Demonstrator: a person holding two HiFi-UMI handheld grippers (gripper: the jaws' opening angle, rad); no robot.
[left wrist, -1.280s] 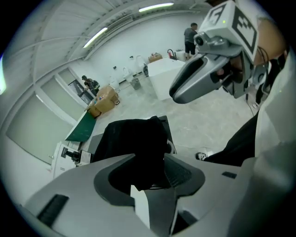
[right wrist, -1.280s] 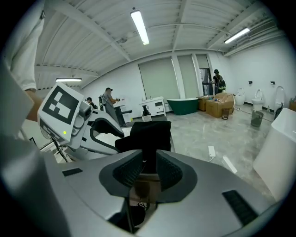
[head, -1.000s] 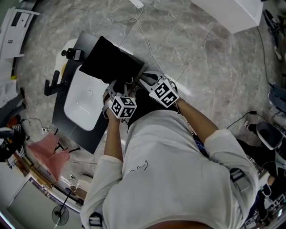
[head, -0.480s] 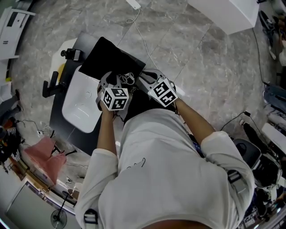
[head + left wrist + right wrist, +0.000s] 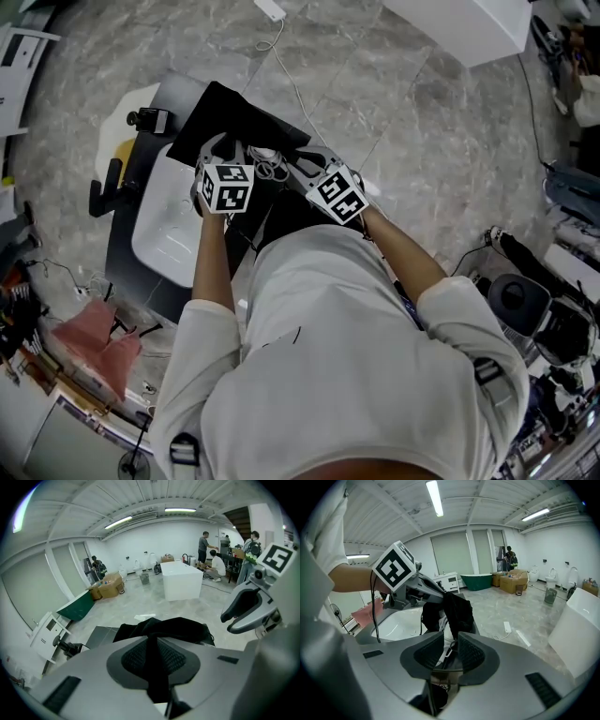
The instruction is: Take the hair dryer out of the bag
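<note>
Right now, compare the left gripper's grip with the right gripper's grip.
The left gripper pinches only a thin fold of the black bag; the right gripper clamps bag fabric together with something white. The left gripper's jaws sit nearly together; the right gripper's jaws stand wider apart. Both are shut on the same bag.

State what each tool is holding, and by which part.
Left tool: a fold of the black bag at its near end. Right tool: the bag's fabric too, with something white I cannot identify.
</note>
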